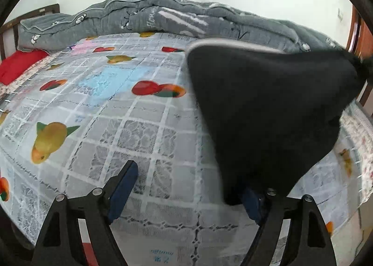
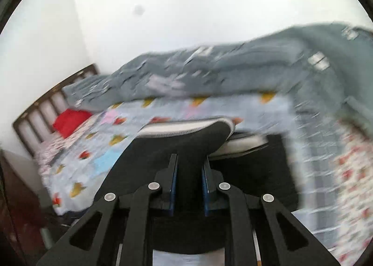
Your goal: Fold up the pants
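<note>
The black pants (image 1: pixel 268 107) with a grey-white waistband are lifted off the bed. In the left wrist view my left gripper (image 1: pixel 186 179) is open wide; the black cloth drapes over its right finger and hides the tip, and the left finger (image 1: pixel 126 179) is bare. In the right wrist view my right gripper (image 2: pixel 188 172) is shut on the pants (image 2: pixel 177 147), holding a fold of black cloth near the waistband (image 2: pixel 186 126) above the bed. The rest of the pants (image 2: pixel 251 172) lies dark below. This view is blurred.
The bed carries a grey checked sheet with fruit prints (image 1: pixel 105 114). A rumpled grey quilt (image 1: pixel 163 21) lies along the far side by the white wall. A red pillow (image 1: pixel 21 65) sits at the wooden headboard (image 2: pixel 46 107).
</note>
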A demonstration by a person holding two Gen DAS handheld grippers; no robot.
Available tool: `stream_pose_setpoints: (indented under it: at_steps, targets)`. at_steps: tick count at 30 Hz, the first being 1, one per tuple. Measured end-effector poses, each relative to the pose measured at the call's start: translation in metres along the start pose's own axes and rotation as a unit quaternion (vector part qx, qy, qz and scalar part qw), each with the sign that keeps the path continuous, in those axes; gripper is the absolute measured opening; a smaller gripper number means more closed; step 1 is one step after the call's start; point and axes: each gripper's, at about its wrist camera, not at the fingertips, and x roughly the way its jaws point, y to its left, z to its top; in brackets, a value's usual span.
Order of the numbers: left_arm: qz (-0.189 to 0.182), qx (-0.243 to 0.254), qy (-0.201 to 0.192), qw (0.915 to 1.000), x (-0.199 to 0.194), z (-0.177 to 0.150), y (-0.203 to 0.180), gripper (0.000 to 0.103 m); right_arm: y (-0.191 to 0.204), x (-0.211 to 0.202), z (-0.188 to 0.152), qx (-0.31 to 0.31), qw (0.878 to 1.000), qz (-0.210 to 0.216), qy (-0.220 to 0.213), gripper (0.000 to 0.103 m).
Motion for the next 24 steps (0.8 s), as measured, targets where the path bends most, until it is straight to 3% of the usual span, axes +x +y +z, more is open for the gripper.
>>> stream_pose_setpoints:
  at_steps: [1, 3, 7, 9, 12, 18, 24]
  targets:
    - [-0.038, -0.005, -0.004, 0.9993, -0.003, 0.002, -0.001, 0.085, -0.017, -0.006, -0.001, 0.009, 1.0, -0.015, -0.007, 0.016]
    - [-0.068, 0.003, 0.001, 0.9977, -0.002, 0.003, -0.006, 0.085, -0.044, -0.006, -0.01, 0.027, 0.999, -0.044, 0.003, 0.016]
    - [-0.07, 0.027, 0.003, 0.9972, 0.002, -0.004, -0.017, 0.086, -0.082, 0.03, -0.061, 0.037, 0.991, -0.107, 0.077, 0.018]
    - [-0.079, 0.021, 0.009, 0.9966, -0.001, -0.006, -0.016, 0.086, -0.084, 0.029, -0.075, 0.037, 0.992, -0.108, 0.062, 0.02]
    - [-0.098, 0.018, 0.016, 0.9949, -0.01, -0.008, -0.01, 0.085, -0.083, 0.023, -0.066, 0.049, 0.989, -0.116, 0.071, 0.022]
    - [-0.103, 0.016, -0.006, 0.9945, -0.035, -0.014, 0.004, 0.085, -0.052, 0.01, -0.052, -0.019, 0.983, -0.175, 0.042, 0.025]
    - [-0.09, 0.009, -0.015, 0.9958, -0.037, 0.008, 0.001, 0.085, -0.058, 0.026, -0.07, -0.023, 0.978, -0.19, 0.077, 0.035]
